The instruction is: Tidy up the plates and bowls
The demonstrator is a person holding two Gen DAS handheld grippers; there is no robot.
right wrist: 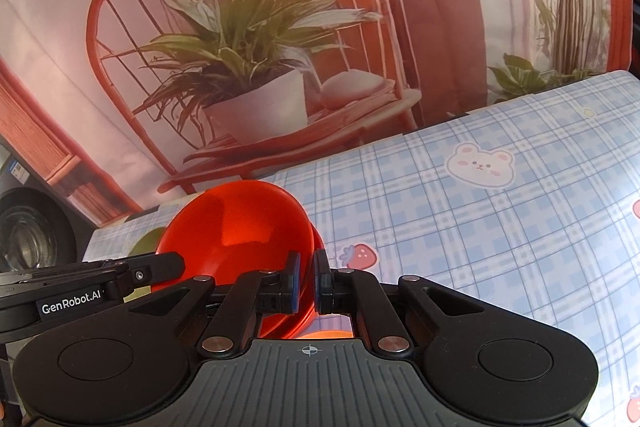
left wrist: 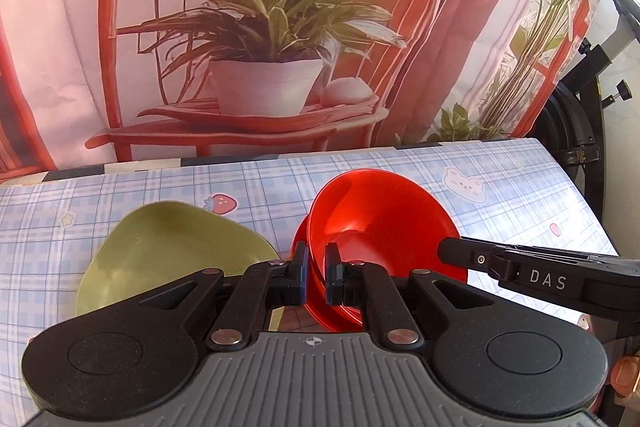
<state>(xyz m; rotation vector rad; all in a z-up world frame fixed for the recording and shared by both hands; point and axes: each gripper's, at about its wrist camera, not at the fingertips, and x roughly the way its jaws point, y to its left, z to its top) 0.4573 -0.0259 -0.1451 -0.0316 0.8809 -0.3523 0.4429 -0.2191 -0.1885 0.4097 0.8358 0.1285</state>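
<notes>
You hold one red bowl (left wrist: 384,227) with both tongs: your left gripper (left wrist: 317,277) pinches its near rim, your right gripper (right wrist: 306,281) its opposite rim. One green plate (left wrist: 160,251) lies left of the left tongs on the checked tablecloth (right wrist: 500,227).

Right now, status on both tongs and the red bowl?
Left tongs shut on red bowl rim. Right tongs shut on the opposite rim; bowl tilted, off the tablecloth. Green plate lies beside it, left. Nothing blocking.
</notes>
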